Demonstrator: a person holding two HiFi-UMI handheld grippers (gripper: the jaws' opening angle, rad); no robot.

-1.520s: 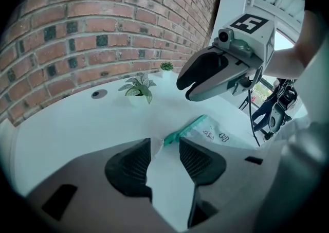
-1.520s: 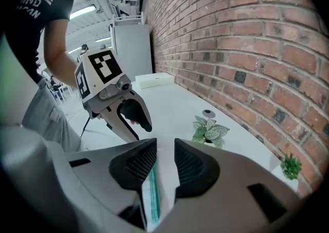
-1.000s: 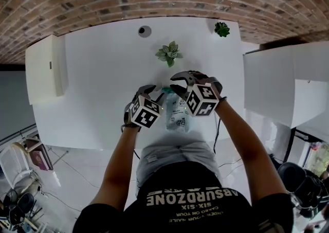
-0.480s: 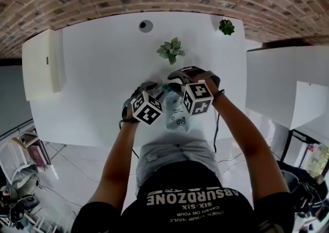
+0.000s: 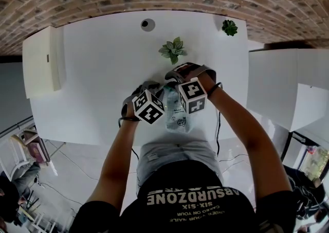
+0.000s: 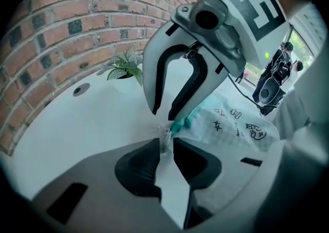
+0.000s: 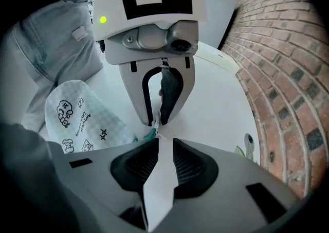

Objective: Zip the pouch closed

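Pouch [image 5: 178, 118] sits near front edge of table [image 5: 103, 62], bare surface beyond.

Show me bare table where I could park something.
Bare: the white tabletop left of the round dark cable hole and leafy green plant; also right of that plant. Crowded: near edge, around the translucent doodle-printed pouch.

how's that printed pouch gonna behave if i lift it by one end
Probably floppy: the pouch looks like thin, soft, wrinkled film, so it would likely droop. No bulky contents show, so probably light. On the smooth white table it may slide when pushed.
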